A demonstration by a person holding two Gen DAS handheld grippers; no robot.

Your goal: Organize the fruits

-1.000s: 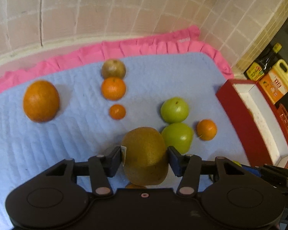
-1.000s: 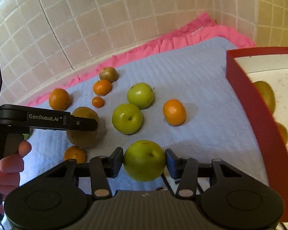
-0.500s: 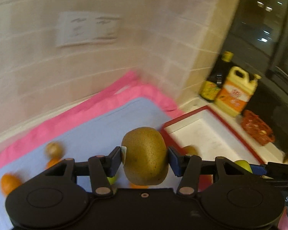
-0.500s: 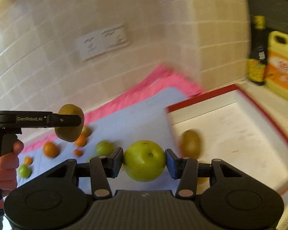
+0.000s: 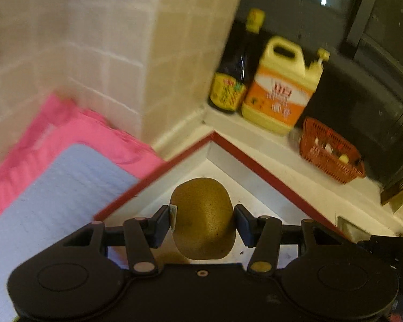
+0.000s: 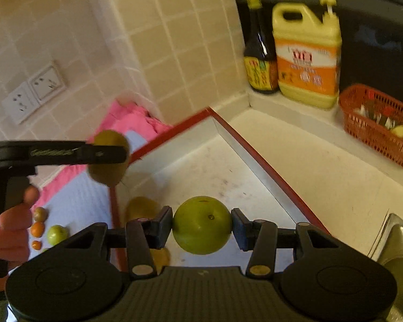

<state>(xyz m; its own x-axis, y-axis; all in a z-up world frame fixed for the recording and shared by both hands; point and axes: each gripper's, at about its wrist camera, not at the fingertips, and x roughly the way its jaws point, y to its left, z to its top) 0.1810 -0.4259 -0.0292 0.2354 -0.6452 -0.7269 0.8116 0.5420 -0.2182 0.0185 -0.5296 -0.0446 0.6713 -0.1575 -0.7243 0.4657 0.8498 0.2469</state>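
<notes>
Gripping a kiwi (image 5: 202,218), the left gripper (image 5: 202,224) hung over the red-rimmed tray (image 5: 258,161). The right gripper (image 6: 201,225) clamped a green apple (image 6: 201,225) above the same tray. Only the right view showed kiwis (image 6: 141,209) already inside it, loose fruit (image 6: 57,234) on the mat (image 6: 78,204) and a sink (image 6: 400,244).

1. The tray (image 6: 249,153) sits on the worktop (image 6: 322,177), right of the mat (image 5: 53,196).
2. A bottle (image 6: 258,51) and a jug (image 6: 306,53) stand side by side behind the tray, in the corner.
3. A basket (image 6: 376,126) sits right of the jug.
4. Loose fruits (image 6: 48,230) lie on the mat.
</notes>
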